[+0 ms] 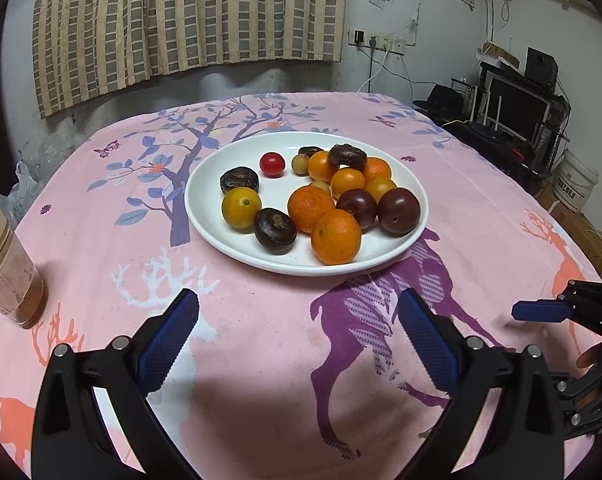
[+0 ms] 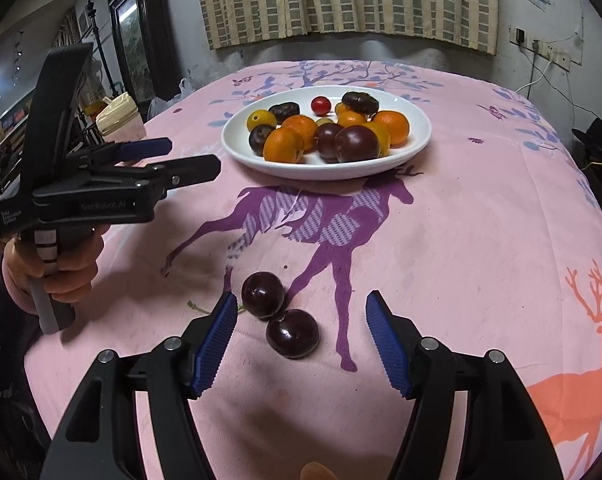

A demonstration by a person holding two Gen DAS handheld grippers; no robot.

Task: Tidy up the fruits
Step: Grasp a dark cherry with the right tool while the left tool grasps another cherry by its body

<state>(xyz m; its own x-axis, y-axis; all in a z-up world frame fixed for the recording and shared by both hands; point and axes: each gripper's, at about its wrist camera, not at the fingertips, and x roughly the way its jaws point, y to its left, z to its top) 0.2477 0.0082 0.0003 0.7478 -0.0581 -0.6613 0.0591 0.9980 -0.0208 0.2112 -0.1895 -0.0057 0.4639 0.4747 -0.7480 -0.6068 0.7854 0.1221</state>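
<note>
Pink cloth printed with deer and trees covers the desk (image 2: 481, 240). Far left stands a jar (image 1: 9, 264) with a cream lid, well apart from everything else. Next along, a hand (image 2: 61, 268) holds the left tongs (image 1: 297, 336), which hang spread wide over bare cloth with nothing between them, short of the white plate (image 1: 205, 216). That plate sits further back and carries most of the fruit: oranges (image 1: 336, 236) heaped toward its right, two dark plums (image 1: 399, 211) touching them, a small red tomato (image 1: 272, 164) alone near the back, and brown, wrinkled fruits scattered among the rest.

Further right and nearer me, two dark plums (image 2: 279, 316) lie off the plate on the cloth, touching one another. The right tongs (image 2: 301, 344) hover just over them, parted, pressing on neither; the nearer plum sits between the blades, the farther one just ahead of the left blade.

My worry is this pair. Being round, glossy and in contact, a nudge to one would likely send the other rolling across the cloth, perhaps toward the desk edge. Closing over both at once could squeeze one out sideways. On the plate, the heaped oranges look ready to shift if another fruit is dropped against them rather than set down gently
</note>
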